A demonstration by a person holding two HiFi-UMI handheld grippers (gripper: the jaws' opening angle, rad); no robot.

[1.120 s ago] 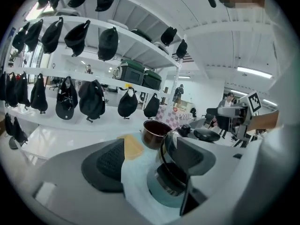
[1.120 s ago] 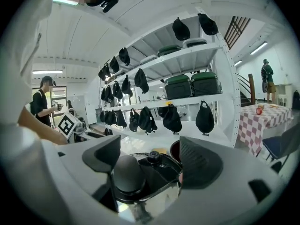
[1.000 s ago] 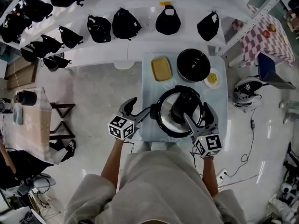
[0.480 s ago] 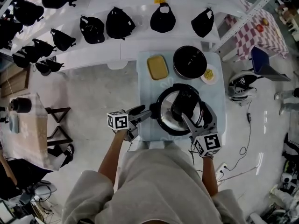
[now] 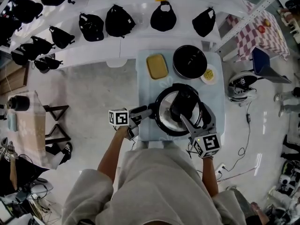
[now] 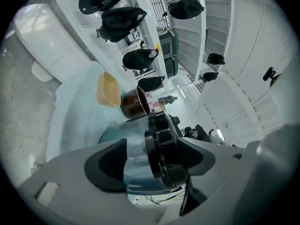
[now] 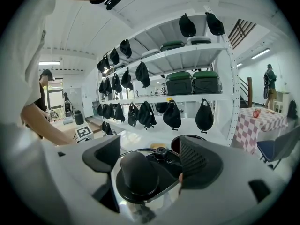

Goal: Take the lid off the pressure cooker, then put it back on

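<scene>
Straddling the lid [image 5: 164, 118] knob [image 7: 137, 171], the right gripper [image 7: 151, 157] gapes. The left gripper [image 6: 150, 163], jaws apart, flanks the handle [image 6: 158, 144], which points left in head view.

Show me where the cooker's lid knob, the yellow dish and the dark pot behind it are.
lid knob [image 7: 138, 172]: right gripper view, on the knob's rounded front face.
yellow dish [image 5: 157, 66]: head view, on the middle of its inside.
dark pot [image 5: 190, 61]: head view, on its bare dark inside.
</scene>
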